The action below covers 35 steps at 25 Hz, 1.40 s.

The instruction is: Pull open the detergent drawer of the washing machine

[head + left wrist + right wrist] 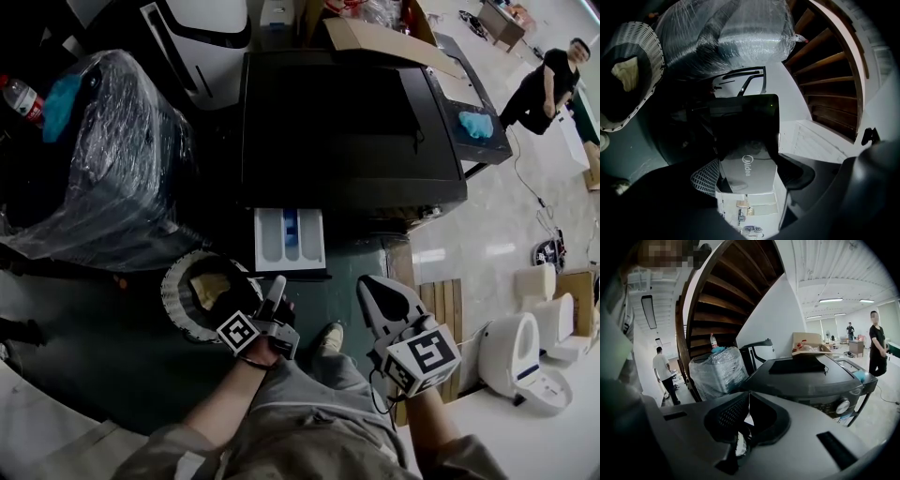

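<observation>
The dark top-loading washing machine [347, 122] stands ahead of me, and its white detergent drawer [289, 239] sticks out of the front, pulled open. My left gripper [277, 284] sits just in front of the drawer's front edge. In the left gripper view its jaws stand apart and the drawer's grey front panel [747, 166] shows between them, nothing held. My right gripper [367, 281] hangs to the drawer's right, away from it. In the right gripper view my right gripper [747, 397] has its tips closed together on nothing, and the machine's control knob [842, 406] shows beyond.
A white laundry basket [183, 286] stands on the floor left of my left gripper. A plastic-wrapped appliance [103, 159] fills the left side. A cardboard box [375, 37] and blue cloth [475, 124] lie on the machine. A person [548, 84] stands far right; a wooden pallet [445, 300] is nearby.
</observation>
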Motion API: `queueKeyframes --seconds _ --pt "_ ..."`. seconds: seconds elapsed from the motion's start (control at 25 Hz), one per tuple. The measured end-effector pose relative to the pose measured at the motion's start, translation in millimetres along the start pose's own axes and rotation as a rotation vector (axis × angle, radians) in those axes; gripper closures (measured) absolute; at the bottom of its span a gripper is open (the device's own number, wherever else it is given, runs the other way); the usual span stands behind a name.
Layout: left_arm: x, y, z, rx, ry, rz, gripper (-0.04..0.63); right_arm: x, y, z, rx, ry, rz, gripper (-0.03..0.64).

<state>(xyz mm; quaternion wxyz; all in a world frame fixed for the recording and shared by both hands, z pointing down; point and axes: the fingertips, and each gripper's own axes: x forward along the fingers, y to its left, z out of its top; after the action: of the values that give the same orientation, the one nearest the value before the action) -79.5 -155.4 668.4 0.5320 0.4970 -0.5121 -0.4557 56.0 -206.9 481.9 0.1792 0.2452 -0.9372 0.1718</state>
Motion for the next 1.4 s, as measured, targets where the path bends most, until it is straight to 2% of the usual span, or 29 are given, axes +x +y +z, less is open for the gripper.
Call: queueKeyframes --seconds 0.16,0.32,0.36,0.44,0.6,0.76,0.84,0.92,1.12,1.2,1.4 --pt "-8 2 -7 0.098 0.076 0.095 0.189 -4 4 14 -0.002 -0.014 0.005 0.586" --pt "-19 -13 -15 0.153 0.133 0.144 0.189 -10 5 34 -0.020 -0.029 0.008 0.586" --pt "-21 -19 -14 0.179 0.140 0.155 0.203 -12 5 40 -0.024 -0.036 0.008 0.586" --pt "-25 -36 -6 0.253 0.139 0.172 0.309 -15 6 52 -0.033 -0.049 0.006 0.586" --pt "-28 -78 26 0.491 0.082 0.191 0.379 -23 5 75 -0.043 -0.076 -0.009 0.585" --pt "-20 -130 48 0.677 0.067 0.175 0.422 -33 6 94 -0.051 -0.108 -0.016 0.586" --pt "-16 -156 57 0.814 0.046 0.171 0.484 -37 6 103 -0.066 -0.131 -0.014 0.586" --pt "-12 -183 64 0.951 0.026 0.144 0.499 -41 8 112 -0.081 -0.152 -0.014 0.586" --pt "-3 -254 67 1.218 0.002 0.055 0.540 -55 9 137 -0.104 -0.206 -0.042 0.586" --pt "-1 -279 66 1.292 0.000 0.029 0.547 -63 9 147 -0.122 -0.237 -0.047 0.586" --pt "-3 -325 60 1.412 0.006 -0.022 0.562 -81 12 169 -0.150 -0.305 -0.061 0.586"
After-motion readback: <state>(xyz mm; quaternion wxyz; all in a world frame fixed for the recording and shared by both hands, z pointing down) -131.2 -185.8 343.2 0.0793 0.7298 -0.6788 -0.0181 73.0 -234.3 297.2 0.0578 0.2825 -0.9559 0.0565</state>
